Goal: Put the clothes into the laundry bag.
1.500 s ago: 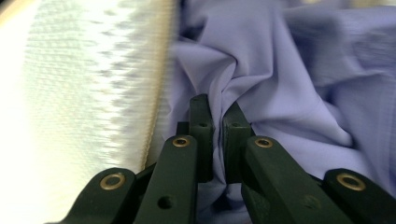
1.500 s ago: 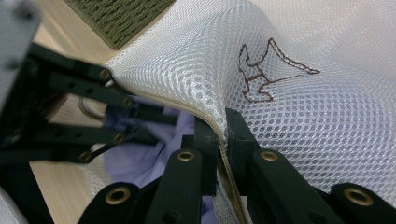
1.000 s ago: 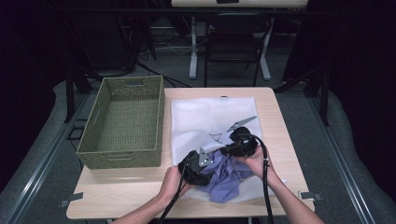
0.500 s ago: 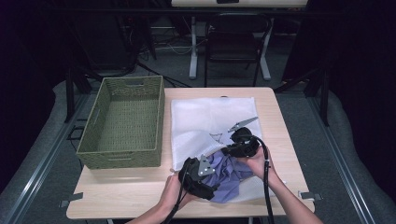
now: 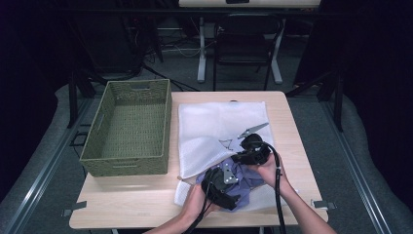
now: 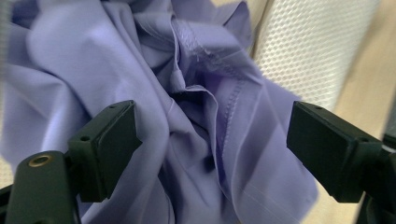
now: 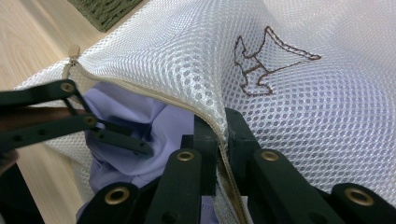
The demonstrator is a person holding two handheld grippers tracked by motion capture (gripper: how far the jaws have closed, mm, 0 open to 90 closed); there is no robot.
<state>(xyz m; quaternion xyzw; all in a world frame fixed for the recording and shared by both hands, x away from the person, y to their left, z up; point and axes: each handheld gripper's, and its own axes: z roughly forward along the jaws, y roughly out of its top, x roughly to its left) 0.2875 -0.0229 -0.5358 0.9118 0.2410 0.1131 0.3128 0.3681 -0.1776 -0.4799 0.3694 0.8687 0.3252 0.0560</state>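
the right gripper (image 7: 222,128) has its jaws pinched shut on the zipped edge of the white mesh bag (image 7: 299,107), lifting that edge off the table so the mouth stays open like a tent; that looks like the reason for the hold, since a limp net bag would otherwise fall flat over its opening. under the raised edge lies the purple cloth (image 7: 140,126), bunched up at the mouth, partly beneath the mesh and partly spilling out toward the near edge of the table (image 5: 146,200). the left gripper (image 6: 212,140) stands wide open right over the crumpled folds of the purple cloth (image 6: 187,107), jaws on either side of a ridge of fabric and closed on nothing yet, so it seems set to take a fresh bite of the cloth and move it through the opening. in the high view both grippers sit close together at the bag's near end, left gripper (image 5: 220,185) and right gripper (image 5: 253,148), with the green basket (image 5: 124,161) well apart on the left side of the table.
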